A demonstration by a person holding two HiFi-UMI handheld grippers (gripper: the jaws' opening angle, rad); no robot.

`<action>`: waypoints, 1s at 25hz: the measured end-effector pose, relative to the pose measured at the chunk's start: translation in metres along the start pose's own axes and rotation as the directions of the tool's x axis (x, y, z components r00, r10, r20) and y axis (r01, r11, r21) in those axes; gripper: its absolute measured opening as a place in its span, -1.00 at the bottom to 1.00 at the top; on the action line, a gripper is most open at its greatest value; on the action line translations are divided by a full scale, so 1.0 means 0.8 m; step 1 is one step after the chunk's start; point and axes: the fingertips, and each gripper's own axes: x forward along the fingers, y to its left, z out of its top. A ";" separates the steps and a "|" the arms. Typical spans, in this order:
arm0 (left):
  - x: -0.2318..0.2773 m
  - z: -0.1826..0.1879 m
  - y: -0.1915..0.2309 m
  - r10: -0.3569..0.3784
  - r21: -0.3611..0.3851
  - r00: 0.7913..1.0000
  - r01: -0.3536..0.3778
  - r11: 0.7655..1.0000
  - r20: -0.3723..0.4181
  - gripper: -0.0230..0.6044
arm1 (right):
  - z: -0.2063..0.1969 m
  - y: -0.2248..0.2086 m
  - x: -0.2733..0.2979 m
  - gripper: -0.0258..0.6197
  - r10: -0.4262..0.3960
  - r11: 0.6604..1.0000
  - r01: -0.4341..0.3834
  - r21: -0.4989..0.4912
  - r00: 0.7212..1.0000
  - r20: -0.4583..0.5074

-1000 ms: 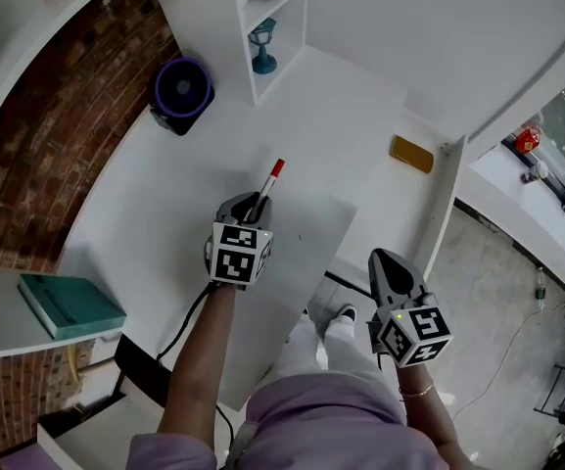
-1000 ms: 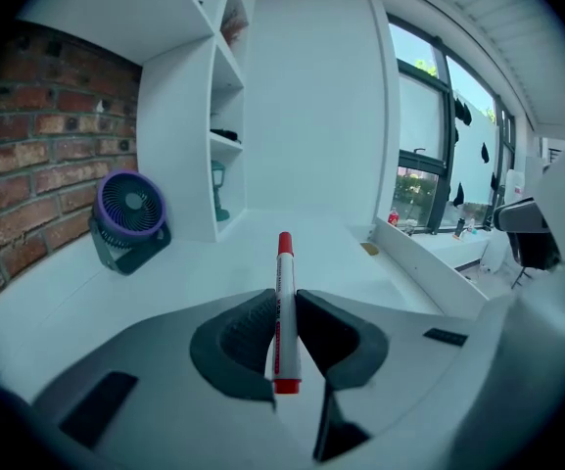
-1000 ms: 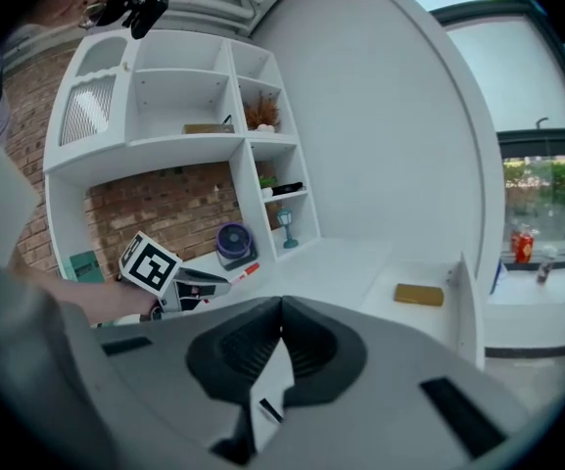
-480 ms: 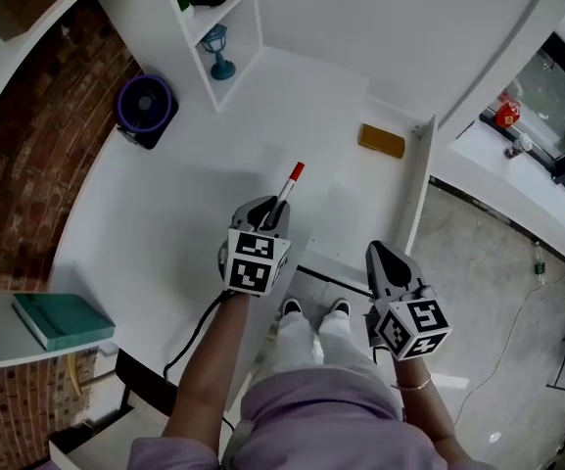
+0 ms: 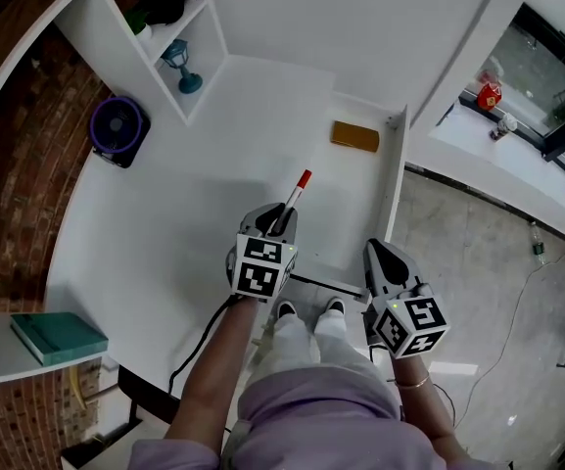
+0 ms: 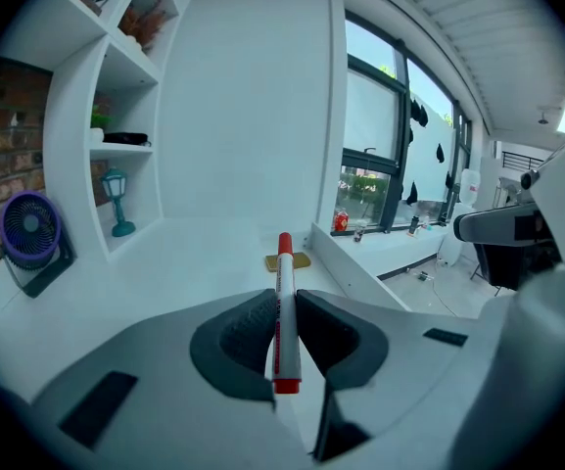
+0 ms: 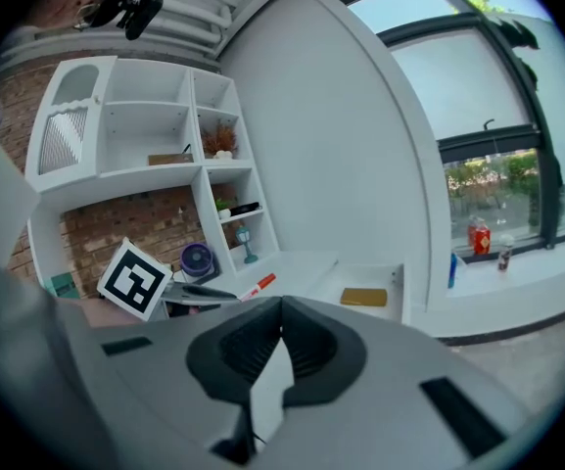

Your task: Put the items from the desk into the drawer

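Observation:
My left gripper (image 5: 280,221) is shut on a white marker with a red cap (image 5: 297,190), which sticks forward out of the jaws. In the left gripper view the marker (image 6: 283,306) lies clamped between the two pads. It hangs over the near part of the open white drawer (image 5: 392,179) at the desk's right side. A flat yellow-brown item (image 5: 354,136) lies at the drawer's far end. My right gripper (image 5: 379,256) is shut on nothing, held off the desk's front edge, right of the drawer. From the right gripper view (image 7: 281,305) the marker (image 7: 258,286) and the yellow-brown item (image 7: 363,297) show ahead.
A purple fan (image 5: 117,125) stands at the desk's left by the brick wall. A white shelf unit (image 5: 199,42) holds a small blue lamp (image 5: 177,62). A teal book (image 5: 59,337) lies on a lower surface at left. The person's legs are under the desk edge.
My left gripper has carried the marker rightward, from above the desk top to above the open drawer. The right gripper has hardly moved.

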 end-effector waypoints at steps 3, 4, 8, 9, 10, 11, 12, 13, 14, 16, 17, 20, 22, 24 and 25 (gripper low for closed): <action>0.015 0.004 -0.022 -0.020 0.009 1.000 0.020 1.000 -0.010 -0.72 | 0.002 -0.019 -0.009 -0.91 -0.020 1.000 0.020 0.012 1.000 0.007; 0.021 0.005 -0.029 -0.026 0.012 1.000 0.026 1.000 -0.013 -0.72 | 0.003 -0.025 -0.012 -0.91 -0.026 1.000 0.026 0.015 1.000 0.011; 0.043 0.005 -0.057 -0.054 0.022 0.998 0.055 0.998 -0.033 -0.72 | 0.005 -0.051 -0.024 -0.91 -0.052 0.998 0.051 0.028 0.999 0.018; 0.048 0.004 -0.064 -0.063 0.022 0.997 0.063 0.998 -0.039 -0.72 | 0.005 -0.057 -0.027 -0.91 -0.059 0.998 0.058 0.032 0.998 0.017; 0.053 0.003 -0.071 -0.070 0.022 0.997 0.071 0.997 -0.046 -0.72 | 0.004 -0.064 -0.031 -0.91 -0.065 0.997 0.065 0.036 0.998 0.016; 0.058 0.001 -0.076 -0.076 0.023 0.996 0.077 0.997 -0.054 -0.72 | 0.003 -0.070 -0.033 -0.91 -0.071 0.997 0.071 0.040 0.997 0.015; 0.062 -0.001 -0.082 -0.079 0.026 0.995 0.081 0.996 -0.063 -0.72 | 0.003 -0.076 -0.035 -0.91 -0.076 0.996 0.076 0.044 0.997 0.015; 0.067 -0.003 -0.086 -0.081 0.031 0.994 0.084 0.996 -0.072 -0.72 | 0.002 -0.082 -0.037 -0.91 -0.081 0.996 0.080 0.048 0.997 0.015; 0.072 -0.005 -0.091 -0.083 0.036 0.993 0.086 0.996 -0.079 -0.72 | 0.002 -0.087 -0.039 -0.91 -0.085 0.995 0.084 0.051 0.996 0.016; 0.082 -0.005 -0.100 -0.087 0.041 0.992 0.091 0.995 -0.088 -0.72 | 0.002 -0.098 -0.042 -0.91 -0.094 0.994 0.093 0.056 0.995 0.017; 0.087 -0.005 -0.104 -0.089 0.042 0.992 0.093 0.995 -0.091 -0.72 | 0.002 -0.103 -0.044 -0.91 -0.097 0.994 0.096 0.058 0.995 0.016; 0.103 -0.007 -0.114 -0.090 0.036 0.990 0.094 0.995 -0.105 -0.72 | 0.001 -0.116 -0.048 -0.91 -0.104 0.992 0.103 0.067 0.994 0.014; 0.113 -0.009 -0.119 -0.089 0.031 0.989 0.093 0.995 -0.117 -0.72 | 0.001 -0.124 -0.049 -0.91 -0.109 0.992 0.107 0.073 0.994 0.013; 0.123 -0.012 -0.122 -0.085 0.028 0.988 0.090 0.996 -0.128 -0.72 | 0.000 -0.133 -0.050 -0.91 -0.113 0.991 0.112 0.077 0.994 0.010; 0.128 -0.014 -0.123 -0.083 0.028 0.987 0.088 0.996 -0.134 -0.72 | 0.000 -0.136 -0.050 -0.91 -0.114 0.990 0.113 0.079 0.993 0.008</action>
